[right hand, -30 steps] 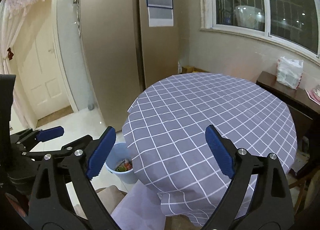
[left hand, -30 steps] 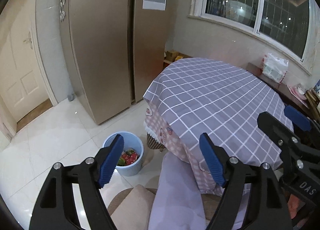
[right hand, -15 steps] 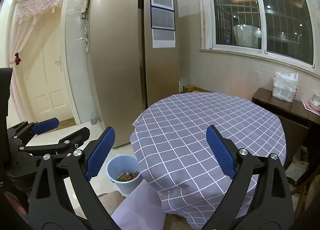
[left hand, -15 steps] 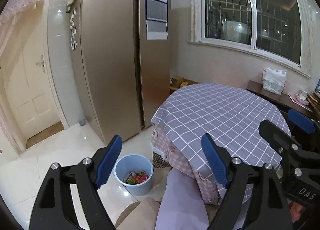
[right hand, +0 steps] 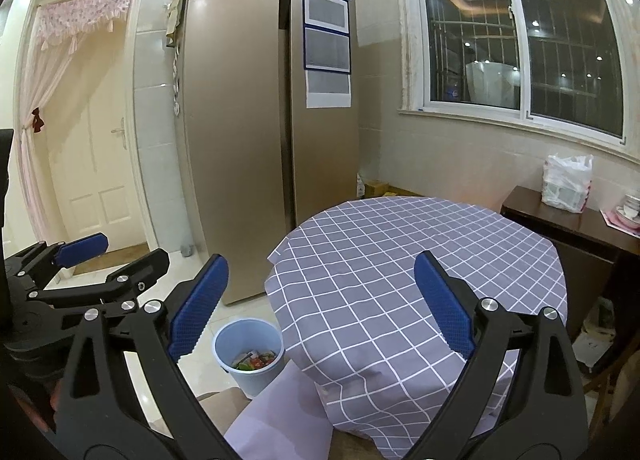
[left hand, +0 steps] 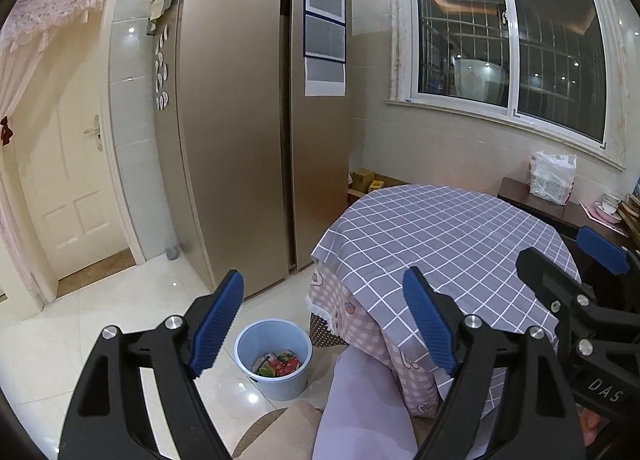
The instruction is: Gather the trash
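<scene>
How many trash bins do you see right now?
1. The bin stands on the floor between the fridge and the table, with scraps inside. Others may be hidden behind the table.

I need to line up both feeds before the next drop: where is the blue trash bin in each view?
Left wrist view: the blue trash bin sits low centre on the floor, left of the table.
Right wrist view: the bin is low, left of centre, beside the table edge.
Shared landmark: the gold fridge behind it.
</scene>
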Motion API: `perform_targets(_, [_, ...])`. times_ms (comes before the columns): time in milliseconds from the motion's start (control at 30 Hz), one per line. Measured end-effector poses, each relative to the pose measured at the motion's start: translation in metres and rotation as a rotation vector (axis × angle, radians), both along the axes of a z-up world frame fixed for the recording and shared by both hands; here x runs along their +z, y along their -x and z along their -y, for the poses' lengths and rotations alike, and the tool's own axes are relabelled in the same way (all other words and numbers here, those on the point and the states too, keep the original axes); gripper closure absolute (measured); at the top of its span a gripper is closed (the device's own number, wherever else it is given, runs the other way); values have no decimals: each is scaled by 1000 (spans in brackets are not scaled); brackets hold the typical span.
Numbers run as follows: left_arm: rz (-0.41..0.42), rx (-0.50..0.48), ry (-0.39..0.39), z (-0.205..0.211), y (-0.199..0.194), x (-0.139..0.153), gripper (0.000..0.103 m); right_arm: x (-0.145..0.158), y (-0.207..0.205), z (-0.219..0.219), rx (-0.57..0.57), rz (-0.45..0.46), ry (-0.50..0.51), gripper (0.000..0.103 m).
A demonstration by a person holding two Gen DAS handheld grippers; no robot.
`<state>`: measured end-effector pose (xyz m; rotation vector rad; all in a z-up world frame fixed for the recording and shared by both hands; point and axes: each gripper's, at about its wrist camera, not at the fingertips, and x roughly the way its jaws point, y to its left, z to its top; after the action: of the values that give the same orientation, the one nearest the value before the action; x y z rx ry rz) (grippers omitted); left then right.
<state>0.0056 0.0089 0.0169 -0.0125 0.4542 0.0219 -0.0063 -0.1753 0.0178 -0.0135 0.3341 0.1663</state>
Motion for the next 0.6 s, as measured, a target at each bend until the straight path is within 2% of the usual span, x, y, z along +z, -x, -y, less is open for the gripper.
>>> perform_targets(600, [-20, 13, 7, -2, -3, -3, 23, 0, -3, -5, -7, -22, 5, 10])
